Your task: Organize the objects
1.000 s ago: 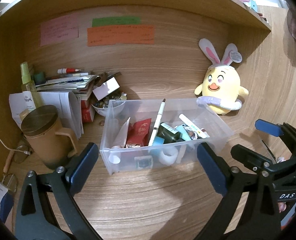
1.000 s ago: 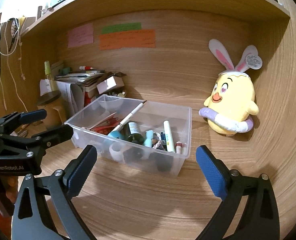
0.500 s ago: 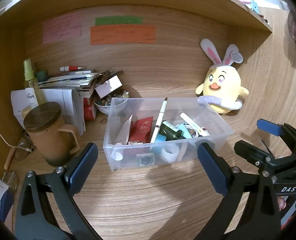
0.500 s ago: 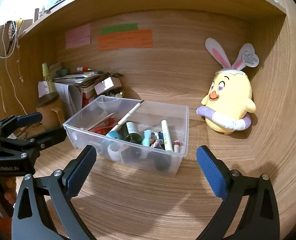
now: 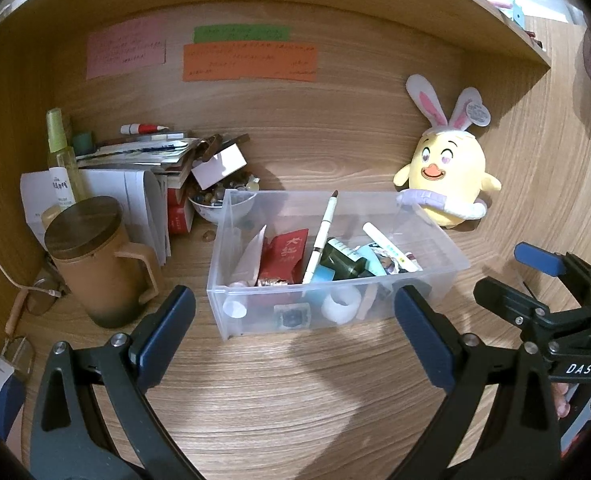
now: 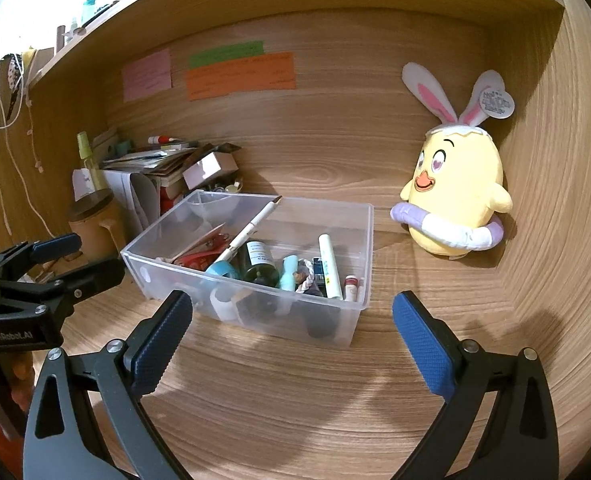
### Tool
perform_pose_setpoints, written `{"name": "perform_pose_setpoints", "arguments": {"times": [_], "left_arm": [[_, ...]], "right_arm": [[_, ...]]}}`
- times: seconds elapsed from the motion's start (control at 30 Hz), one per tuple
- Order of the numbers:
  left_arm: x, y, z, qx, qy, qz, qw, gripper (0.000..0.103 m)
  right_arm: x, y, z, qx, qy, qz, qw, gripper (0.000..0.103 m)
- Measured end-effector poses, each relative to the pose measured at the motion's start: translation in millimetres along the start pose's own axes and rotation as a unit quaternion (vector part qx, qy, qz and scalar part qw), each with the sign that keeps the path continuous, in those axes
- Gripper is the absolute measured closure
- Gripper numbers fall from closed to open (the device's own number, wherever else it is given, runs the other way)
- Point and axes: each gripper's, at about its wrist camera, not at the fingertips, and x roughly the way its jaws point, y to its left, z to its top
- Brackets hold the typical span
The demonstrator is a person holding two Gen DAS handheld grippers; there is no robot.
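Both my grippers, left (image 5: 293, 330) and right (image 6: 291, 334), hover empty, fingers apart, near the clear bin (image 5: 431, 278); advancing risks shoving it into the far plush chick (image 5: 447, 178).

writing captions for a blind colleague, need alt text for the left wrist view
A clear plastic bin of pens and small items sits on a wooden desk between the open left gripper fingers. A lidded brown mug stands left, a yellow plush chick behind right.

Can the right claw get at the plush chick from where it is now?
Probably yes. The right claw is open and empty, and bare desk lies between it and the plush chick; the clear bin sits to the left, out of the path.
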Motion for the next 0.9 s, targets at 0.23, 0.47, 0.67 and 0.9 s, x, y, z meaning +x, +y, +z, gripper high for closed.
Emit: {"name": "perform_pose_setpoints", "arguments": {"times": [0.23,0.47,0.67,0.9], "left_arm": [[-0.7,-3.6,-0.5,0.007,-0.001,-0.002,1.0,0.002],[-2.3,-6.7,0.1,0.011,-0.002,-0.006,0.9999,0.002],[-2.9,-6.1,-0.1,0.008,-0.003,-0.008,0.9999,0.002],[-0.5,-3.2,-1.1,0.0,0.003,-0.008,1.0,0.002]], "right_arm": [[1.2,-1.1,-0.1,0.001,0.001,0.0,1.0,0.003],[1.8,-1.3,-0.6,0.002,0.004,0.001,1.0,0.003],[1.9,-1.6,-0.3,0.001,0.004,0.002,1.0,0.003],[1.5,-1.0,-0.3,0.002,0.004,0.001,1.0,0.003]]}}
